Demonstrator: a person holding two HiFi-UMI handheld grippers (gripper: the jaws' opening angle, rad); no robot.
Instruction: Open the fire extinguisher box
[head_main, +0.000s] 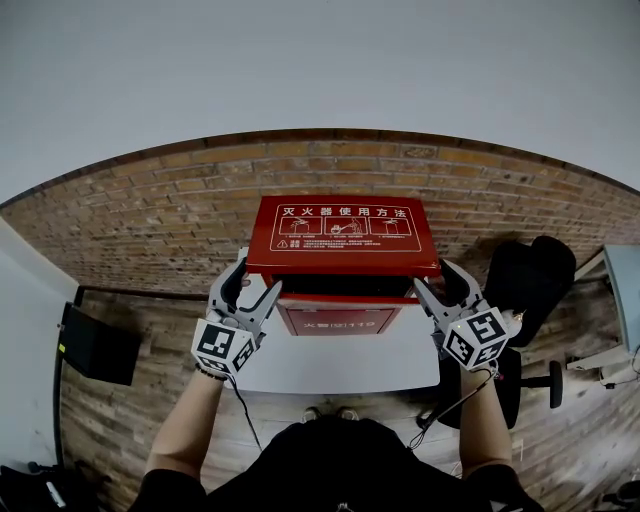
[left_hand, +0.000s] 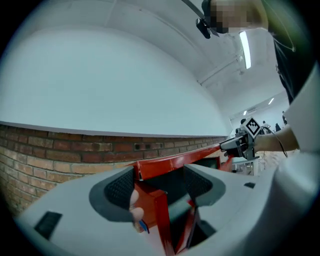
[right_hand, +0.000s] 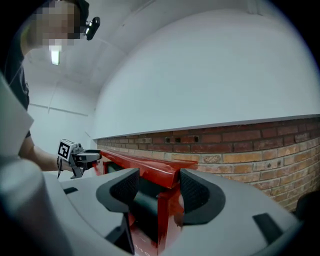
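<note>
Two tools are in my hands, one at each front corner of the single red lid (head_main: 343, 232). My left tool (head_main: 255, 280) has its jaws spread, and the left gripper view (left_hand: 160, 182) shows the lid's corner standing between the ribbed pads (left_hand: 120, 189), which do not squeeze it. My right tool (head_main: 432, 274) is spread the same way. In the right gripper view (right_hand: 160, 187) the other corner and a red upright of the box sit in the gap.

Each gripper view also shows the opposite tool at the far end of the lid's edge, and strip lamps (left_hand: 245, 49) on a white ceiling. Only the head view shows the lid's top, with white print and three small pictograms. It also shows both marker cubes (head_main: 225, 347), one per tool.

One fire extinguisher box (head_main: 338, 318) stands on the white tabletop (head_main: 340, 365), with its lid raised and a dark gap under it.

Beyond it lies a wooden floor (head_main: 100, 420). One flat black case (head_main: 95, 345) lies on the floor to my left and one black chair (head_main: 530, 280) stands to my right. A brick wall (head_main: 150, 215) rises behind the box, and above the bricks the wall is plain white.
</note>
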